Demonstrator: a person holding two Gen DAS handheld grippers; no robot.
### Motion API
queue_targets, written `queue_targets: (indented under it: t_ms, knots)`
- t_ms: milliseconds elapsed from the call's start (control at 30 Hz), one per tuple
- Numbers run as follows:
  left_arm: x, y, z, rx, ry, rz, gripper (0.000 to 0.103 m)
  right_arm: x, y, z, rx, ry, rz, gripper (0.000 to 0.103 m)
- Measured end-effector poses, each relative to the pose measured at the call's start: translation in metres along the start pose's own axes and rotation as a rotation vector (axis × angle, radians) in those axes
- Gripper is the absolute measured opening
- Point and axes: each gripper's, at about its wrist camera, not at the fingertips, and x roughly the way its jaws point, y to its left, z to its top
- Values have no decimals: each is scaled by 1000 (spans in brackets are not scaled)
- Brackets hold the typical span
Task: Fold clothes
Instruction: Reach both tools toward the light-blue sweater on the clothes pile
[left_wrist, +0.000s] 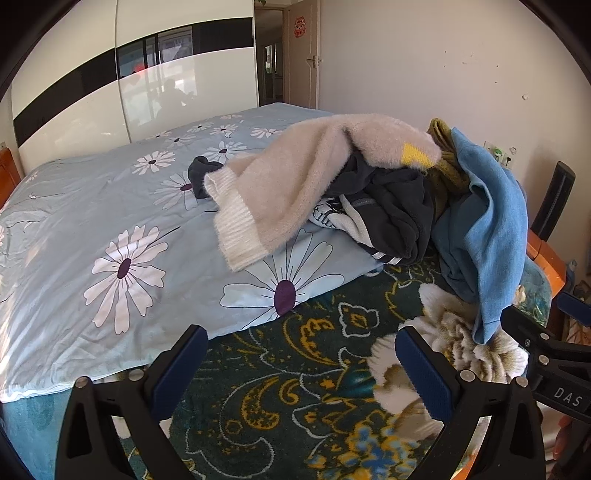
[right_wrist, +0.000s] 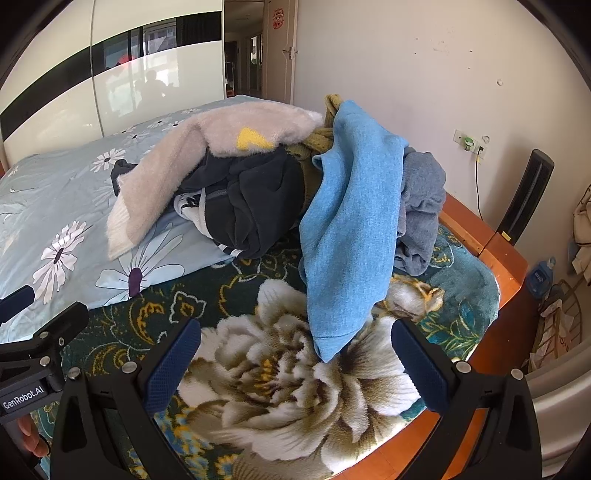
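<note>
Both claws are hanging spread and empty over the dark floral blanket (right_wrist: 258, 369): the left claw (left_wrist: 301, 363) and the right claw (right_wrist: 295, 354), whose fingers are flanking the hem of the blue top (right_wrist: 347, 229). A heap of clothes is lying on the bed, where blanket and daisy-print duvet (left_wrist: 92, 229) are meeting. Five garments are showing: a fluffy beige sweater (left_wrist: 288, 184), a dark jacket (right_wrist: 251, 206), an olive knit (left_wrist: 447, 166), the blue top and a grey-blue piece (right_wrist: 421, 206). Most are partly buried, their shapes unclear.
</note>
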Motion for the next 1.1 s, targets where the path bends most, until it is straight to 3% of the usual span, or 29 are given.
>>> queue_targets:
  t_ms: [100,867,1100]
  knots:
    - [-4,-2,-1,-9,-35,-9,103,0,0,0,2,4,4,103]
    - [-15,-1,1,-13,-63,-90,103,-1,1,-2,-6,-21,51,103]
    - [-20,0,0,-14,-89,-76,103,-3,-1,-1,6,-38,58,103]
